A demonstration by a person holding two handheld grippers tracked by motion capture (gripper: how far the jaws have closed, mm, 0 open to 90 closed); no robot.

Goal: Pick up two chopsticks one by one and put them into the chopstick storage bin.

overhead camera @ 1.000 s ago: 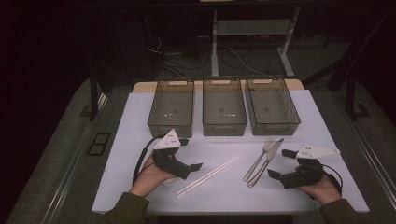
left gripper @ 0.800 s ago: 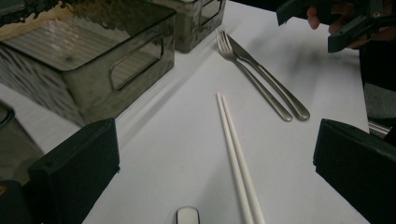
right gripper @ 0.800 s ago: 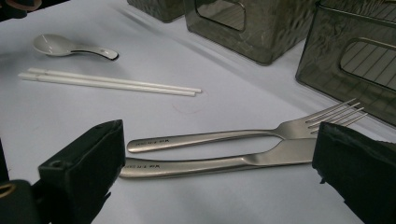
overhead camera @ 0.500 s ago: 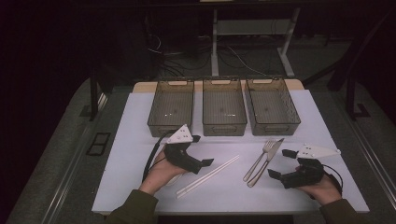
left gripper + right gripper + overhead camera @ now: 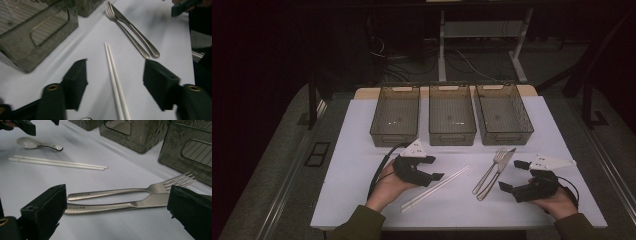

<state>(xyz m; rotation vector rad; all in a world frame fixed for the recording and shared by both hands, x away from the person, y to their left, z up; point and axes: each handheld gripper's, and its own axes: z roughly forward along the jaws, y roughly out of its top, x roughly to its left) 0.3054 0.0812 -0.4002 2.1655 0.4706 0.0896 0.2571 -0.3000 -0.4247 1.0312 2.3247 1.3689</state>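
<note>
White chopsticks (image 5: 113, 75) btwn closing left hand-held gripper (image 5: 115, 77), untouched

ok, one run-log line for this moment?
left tool: jaws just closing around chopsticks, no contact | right tool: open, straddling fork and knife | three bins: empty

Chopsticks (image 5: 434, 188) lying on the surface (image 5: 362, 150), left of fork (image 5: 488, 172) and knife (image 5: 498, 172); three bins (image 5: 452, 116) behind.
</note>
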